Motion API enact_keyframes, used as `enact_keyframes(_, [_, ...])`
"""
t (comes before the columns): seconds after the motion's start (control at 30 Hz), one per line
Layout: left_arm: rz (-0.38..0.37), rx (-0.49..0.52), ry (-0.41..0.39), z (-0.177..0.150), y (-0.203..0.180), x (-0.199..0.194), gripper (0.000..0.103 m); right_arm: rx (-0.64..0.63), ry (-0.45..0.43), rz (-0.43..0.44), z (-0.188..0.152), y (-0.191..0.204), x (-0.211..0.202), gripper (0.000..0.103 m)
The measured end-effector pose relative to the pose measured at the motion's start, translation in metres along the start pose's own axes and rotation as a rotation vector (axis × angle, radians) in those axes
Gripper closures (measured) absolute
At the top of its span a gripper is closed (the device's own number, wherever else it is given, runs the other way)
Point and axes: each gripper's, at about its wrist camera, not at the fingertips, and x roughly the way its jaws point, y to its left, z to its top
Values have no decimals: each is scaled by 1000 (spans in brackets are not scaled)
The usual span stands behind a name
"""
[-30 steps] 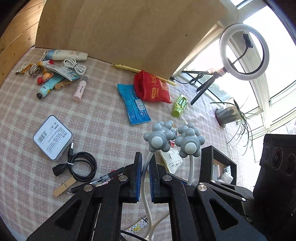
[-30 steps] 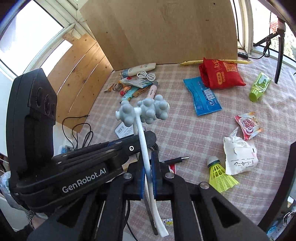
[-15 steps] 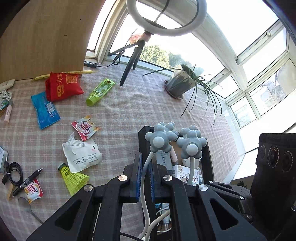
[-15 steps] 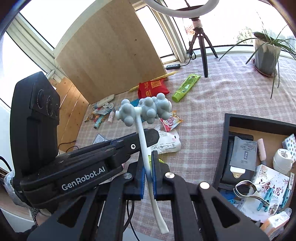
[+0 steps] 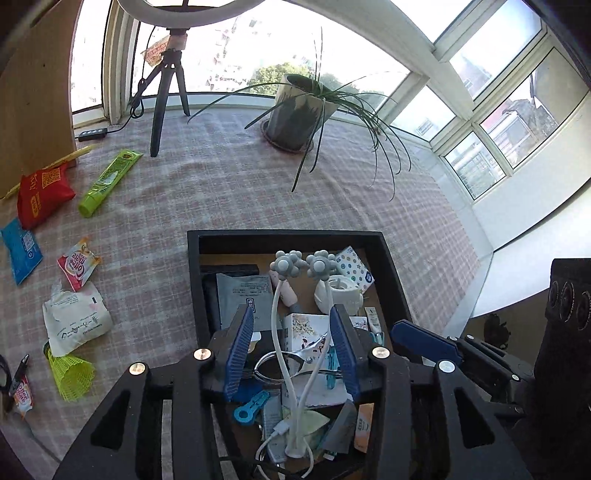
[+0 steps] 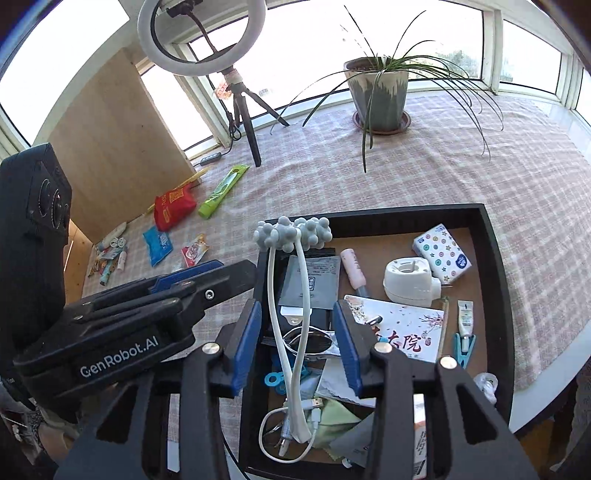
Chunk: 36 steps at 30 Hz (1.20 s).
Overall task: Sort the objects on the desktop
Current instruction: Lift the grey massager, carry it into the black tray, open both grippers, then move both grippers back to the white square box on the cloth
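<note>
Both my grippers (image 5: 291, 345) (image 6: 298, 341) just opening, releasing white knob-headed massager (image 5: 284, 295) into black tray (image 6: 495, 280); packets (image 5: 77, 264) still waiting on cloth

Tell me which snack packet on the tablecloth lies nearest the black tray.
The torn white packet, just left of the black tray. The pink-and-white coffee sachet, blue packet and red bag lie farther off.

- We're in a home sunroom, bay windows (image 5: 491, 122) wrapping the upper frame.
- Potted plant (image 6: 378, 92) on our checked tablecloth (image 5: 229, 192), top centre.
- Ring light (image 6: 201, 35) on a tripod, upper left.
- Snack packets (image 5: 42, 194) at left.
</note>
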Motion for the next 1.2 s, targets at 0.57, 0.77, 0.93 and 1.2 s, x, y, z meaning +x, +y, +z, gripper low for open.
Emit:
enact_keyframes(0.57, [141, 6, -34, -31, 31, -26, 57, -71, -129, -104, -23, 14, -15, 40])
enact_keyframes(0.77, [192, -13, -60, -44, 46, -41, 57, -70, -171, -58, -26, 24, -17, 40])
enact_keyframes(0.93, [262, -32, -98, -56, 59, -60, 57, -16, -193, 27, -23, 21, -13, 40])
enact_keyframes(1.2, [375, -114, -139, -76, 95, -94, 57, -30, -92, 58, -21, 30, 19, 40])
